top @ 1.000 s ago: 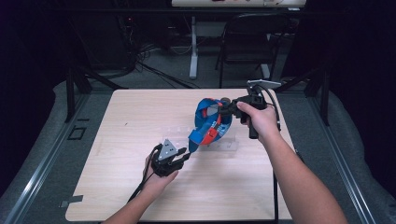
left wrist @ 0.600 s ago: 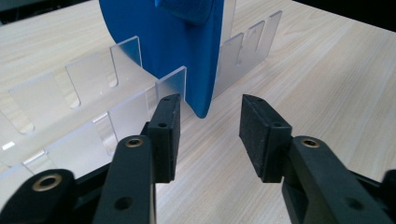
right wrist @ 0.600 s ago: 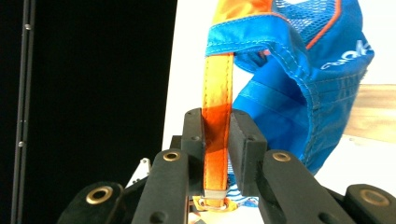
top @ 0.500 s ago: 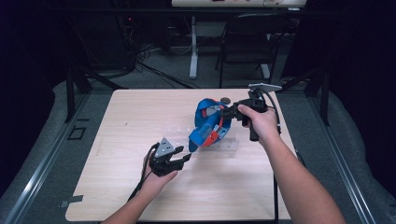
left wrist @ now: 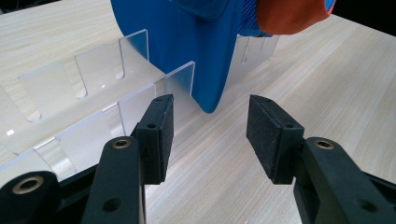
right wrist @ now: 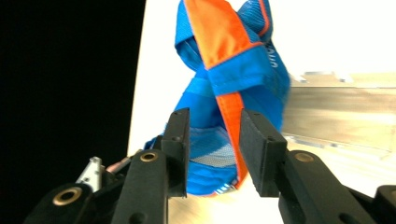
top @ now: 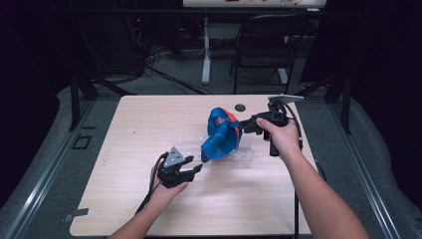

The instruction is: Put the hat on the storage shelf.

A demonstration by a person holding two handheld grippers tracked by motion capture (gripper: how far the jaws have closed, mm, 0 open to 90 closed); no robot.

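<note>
A blue and orange cap (top: 221, 137) hangs above the table's middle, its brim pointing down and left. My right gripper (top: 245, 124) holds it from the right, shut on the cap's orange band (right wrist: 224, 56) between the jaws (right wrist: 212, 149). My left gripper (top: 196, 167) rests low on the table at the front left, open. The blue brim tip (left wrist: 205, 88) hangs just ahead of the gap between its pads (left wrist: 205, 135), not touching them. A clear slotted acrylic rack (left wrist: 98, 74) lies on the table under and behind the cap.
The wooden table (top: 124, 124) has a small dark round object (top: 240, 106) near its far edge. The rack's clear end (top: 245, 157) shows right of the cap. A folding chair (top: 259, 45) and cables stand on the floor beyond the table.
The right hand has shifted slightly toward me with the cap, bringing the brim lower and closer to the left gripper. The left gripper has barely moved.
</note>
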